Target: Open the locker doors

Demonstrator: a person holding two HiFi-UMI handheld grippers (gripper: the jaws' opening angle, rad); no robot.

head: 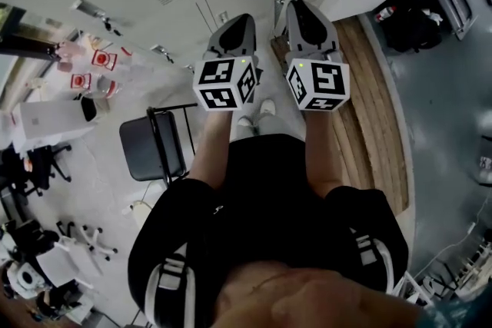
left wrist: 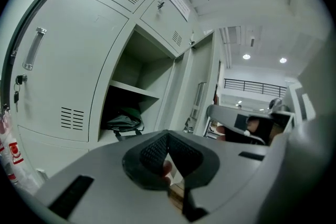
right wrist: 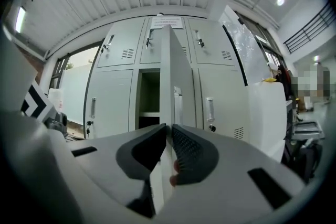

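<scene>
Where textured pads (right wrist: 187, 152) clamp it, the smooth locker door (right wrist: 177, 71) is thin.

Head view steeply down from overhead; both gripper views level, near the shared open locker (left wrist: 137, 73)

Black short-sleeved top (head: 261, 165); white stripes on left sleeve (head: 171, 273) and right sleeve (head: 367, 250). White shoes (head: 267, 108). Grey left gripper (head: 244, 18) and right gripper (head: 297, 5), black ribbed pads (left wrist: 153, 152). Left cube (head: 224, 83), right cube (head: 317, 86): white, black square markers, one green dot each.
</scene>
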